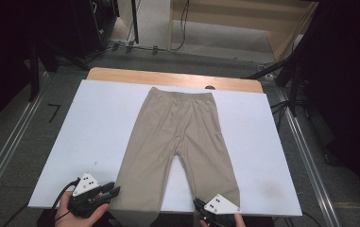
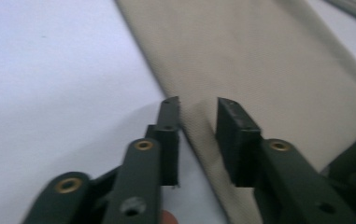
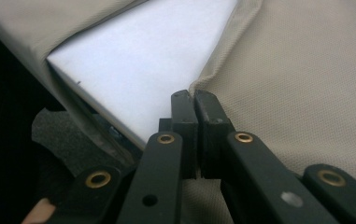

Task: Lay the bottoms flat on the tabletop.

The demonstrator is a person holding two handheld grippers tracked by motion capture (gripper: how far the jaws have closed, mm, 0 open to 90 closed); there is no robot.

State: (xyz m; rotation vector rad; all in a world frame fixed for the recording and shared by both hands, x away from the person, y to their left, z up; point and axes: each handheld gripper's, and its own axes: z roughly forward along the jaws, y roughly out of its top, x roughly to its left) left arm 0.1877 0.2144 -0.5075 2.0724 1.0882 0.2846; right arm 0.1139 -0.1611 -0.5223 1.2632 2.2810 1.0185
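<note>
- One pair of beige trousers (image 1: 180,142) lies flat in the middle of the white board (image 1: 97,132), waistband at the far end, two legs spreading toward the near edge.
- Left trouser leg runs over the near edge of the board and hangs off; right leg hem stops just short of that edge.
- Waistband sits just inside the far edge of the board; a strip of the wooden table (image 1: 121,74) shows beyond it.
- Left gripper (image 1: 113,190) is at the near left, beside the outer edge of the left leg. In the left gripper view its jaws stand apart with that leg's edge (image 2: 203,135) between them; the pads do not press on the cloth. Released.
- Right gripper (image 1: 197,202) is at the near edge, on the inner side of the right leg. In the right gripper view its jaws are clenched together, with the inner edge of the leg (image 3: 241,84) at their tips; whether cloth is pinched I cannot tell.
- Open room: wide bare board to the left and to the right of the trousers; a bare wedge of board between the two legs.
- Count: one pair of trousers, one board, one table, two grippers, two hands.
- Beyond the table: grey floor, metal rails (image 1: 7,151) on both sides, cables at the far end.
</note>
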